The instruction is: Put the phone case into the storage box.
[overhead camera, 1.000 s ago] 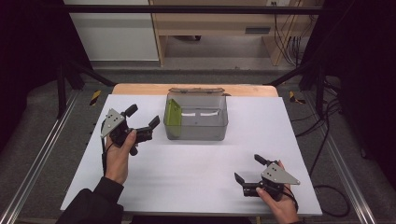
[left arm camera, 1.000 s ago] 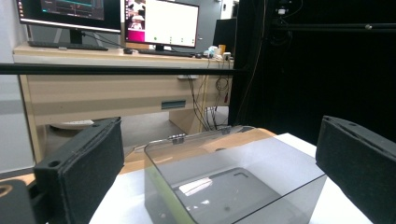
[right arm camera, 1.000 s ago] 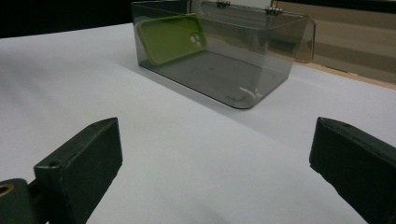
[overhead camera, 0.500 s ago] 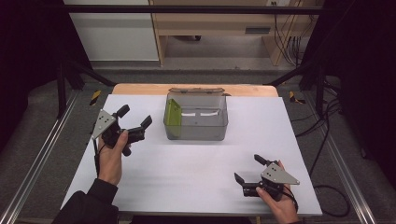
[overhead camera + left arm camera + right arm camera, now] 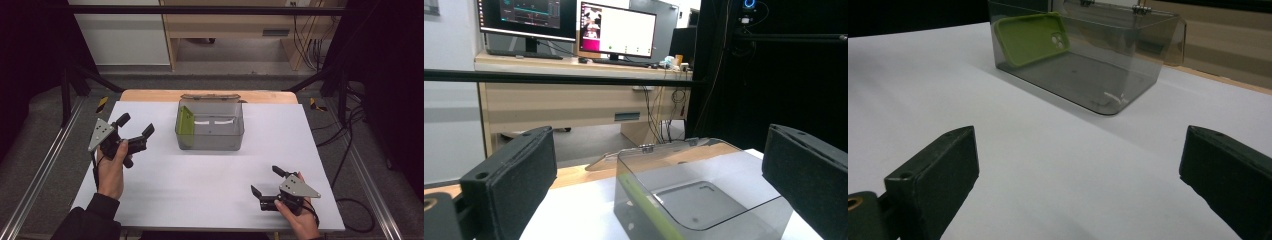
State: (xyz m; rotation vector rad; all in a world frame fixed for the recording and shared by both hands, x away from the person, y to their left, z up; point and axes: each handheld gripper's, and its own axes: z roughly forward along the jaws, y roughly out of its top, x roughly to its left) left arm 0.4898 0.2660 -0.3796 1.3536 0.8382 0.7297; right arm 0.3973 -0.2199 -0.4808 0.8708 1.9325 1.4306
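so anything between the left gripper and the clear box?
Nothing visible. The left gripper is open, held left of the clear box, with bare white table between them. The green phone case leans inside the box against its left wall.

Wide-apart tongs (image 5: 1080,185) face a clear box (image 5: 1128,75) holding a green phone case (image 5: 1028,37).

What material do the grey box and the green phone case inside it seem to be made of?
Box: likely hard smoked plastic, glossy; you see through its walls and they reflect light. Phone case: probably silicone or soft plastic, matte green with no shine and rounded corners.
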